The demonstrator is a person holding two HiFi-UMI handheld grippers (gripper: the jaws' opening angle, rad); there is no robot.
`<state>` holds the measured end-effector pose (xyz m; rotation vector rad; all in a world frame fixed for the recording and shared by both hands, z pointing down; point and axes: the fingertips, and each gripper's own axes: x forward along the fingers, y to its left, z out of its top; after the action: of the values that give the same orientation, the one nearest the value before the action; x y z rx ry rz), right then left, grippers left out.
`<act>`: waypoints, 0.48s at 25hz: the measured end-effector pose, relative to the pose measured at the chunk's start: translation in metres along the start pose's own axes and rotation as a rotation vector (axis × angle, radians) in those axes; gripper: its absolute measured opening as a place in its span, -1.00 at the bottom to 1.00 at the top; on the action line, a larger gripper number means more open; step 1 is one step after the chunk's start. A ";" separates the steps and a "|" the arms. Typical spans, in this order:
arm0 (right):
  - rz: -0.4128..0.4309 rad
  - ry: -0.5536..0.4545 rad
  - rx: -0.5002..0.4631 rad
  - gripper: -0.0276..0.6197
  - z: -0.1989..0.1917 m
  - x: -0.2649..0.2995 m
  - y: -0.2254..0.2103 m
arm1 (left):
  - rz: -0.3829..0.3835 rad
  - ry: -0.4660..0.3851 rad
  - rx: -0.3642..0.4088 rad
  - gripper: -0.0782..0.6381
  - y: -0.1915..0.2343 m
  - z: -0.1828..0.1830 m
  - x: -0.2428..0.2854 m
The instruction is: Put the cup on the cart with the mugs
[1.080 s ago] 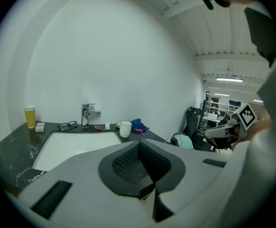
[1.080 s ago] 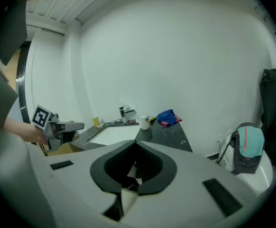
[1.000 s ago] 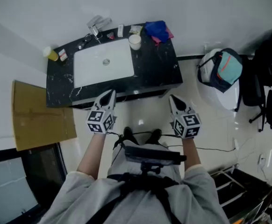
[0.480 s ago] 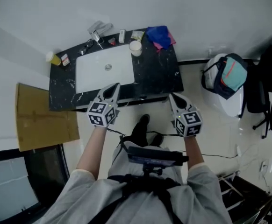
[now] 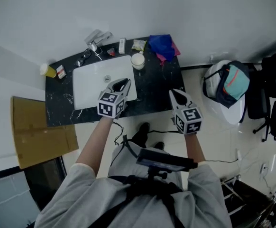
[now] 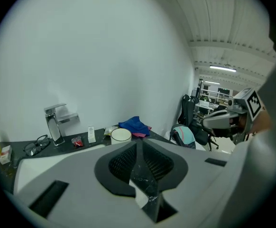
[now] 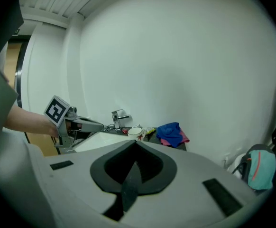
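A white cup (image 5: 137, 60) with a small red print stands on the black marble counter (image 5: 159, 87), just right of the sink's back corner. It also shows in the left gripper view as the cup (image 6: 121, 135) and in the right gripper view as the cup (image 7: 134, 132). My left gripper (image 5: 123, 83) hangs over the front right of the white basin (image 5: 93, 82), short of the cup. Its jaws are opening, with a slim gap and nothing between them (image 6: 139, 144). My right gripper (image 5: 175, 93) is shut and empty over the counter's front edge.
A faucet (image 5: 94, 37), glasses, small packets and a blue cloth (image 5: 162, 42) lie along the counter's back. A yellow bottle (image 5: 48, 70) stands at its left end. A backpack on a white bin (image 5: 228, 77) and an office chair (image 5: 275, 99) stand to the right, cardboard (image 5: 38, 127) to the left.
The person has stepped up to the counter. My left gripper moved forward from the floor side to over the basin; my right gripper advanced to the counter's front edge.
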<state>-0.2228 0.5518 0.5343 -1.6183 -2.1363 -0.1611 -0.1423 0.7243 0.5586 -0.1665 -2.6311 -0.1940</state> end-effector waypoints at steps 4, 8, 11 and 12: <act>-0.010 0.017 -0.020 -0.92 0.010 0.039 -0.004 | -0.047 0.048 0.006 -0.44 0.018 0.001 0.036; -0.030 0.047 -0.033 -0.92 0.013 0.076 -0.011 | -0.099 0.103 0.012 0.07 0.029 0.001 0.069; -0.028 0.079 -0.027 -0.92 0.011 0.100 -0.017 | -0.107 0.140 0.007 0.31 0.036 -0.002 0.089; -0.026 0.090 -0.028 -0.92 0.009 0.107 -0.019 | -0.109 0.150 0.008 0.39 0.037 -0.002 0.096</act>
<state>-0.2657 0.6436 0.5742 -1.5689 -2.0962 -0.2686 -0.2188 0.7686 0.6112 -0.0052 -2.4929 -0.2236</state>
